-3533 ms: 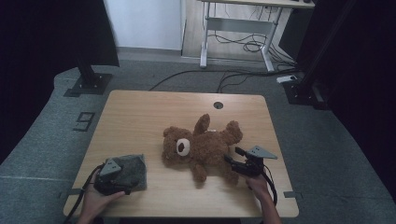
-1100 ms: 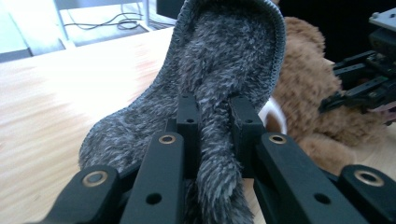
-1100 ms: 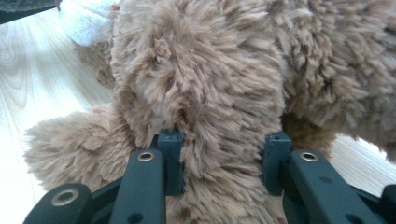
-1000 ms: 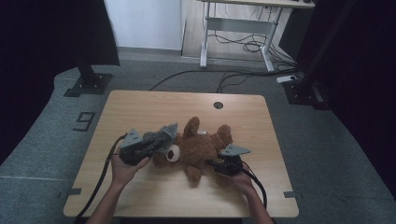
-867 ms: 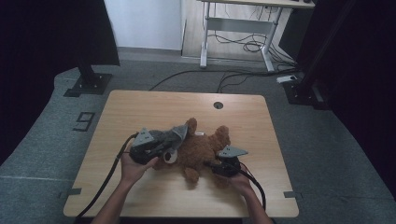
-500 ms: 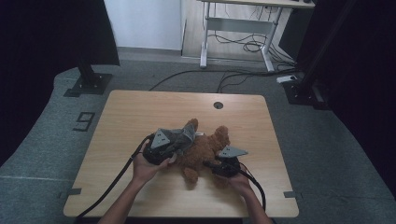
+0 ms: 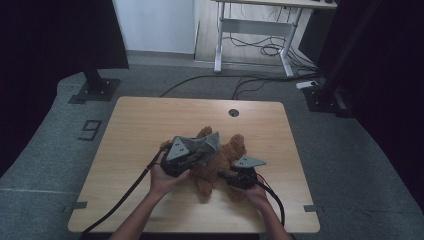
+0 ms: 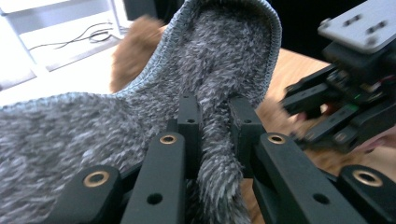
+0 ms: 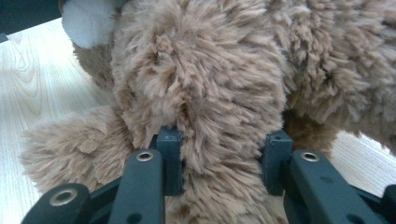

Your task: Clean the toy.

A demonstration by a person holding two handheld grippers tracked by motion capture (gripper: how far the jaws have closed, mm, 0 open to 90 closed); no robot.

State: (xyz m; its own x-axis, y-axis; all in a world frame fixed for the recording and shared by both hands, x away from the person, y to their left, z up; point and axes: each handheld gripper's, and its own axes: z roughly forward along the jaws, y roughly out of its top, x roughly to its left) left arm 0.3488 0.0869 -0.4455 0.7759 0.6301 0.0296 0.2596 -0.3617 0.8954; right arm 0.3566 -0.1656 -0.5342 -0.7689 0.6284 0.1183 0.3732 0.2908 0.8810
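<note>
Left gripper over teddy bear, clamping grey cloth, right gripper pinching bear's limb.

Left gripper with grey cloth over teddy bear, wooden table

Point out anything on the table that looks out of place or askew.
Nothing is damaged or spilled. The brown plush teddy bear lies sprawled on the wooden table, with the grey fuzzy knitted cloth carried over its head.

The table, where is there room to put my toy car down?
The light wooden table is bare along its far edge by the round hole and on its left side. The middle is crowded by the brown plush teddy bear and grey knitted cloth.
</note>
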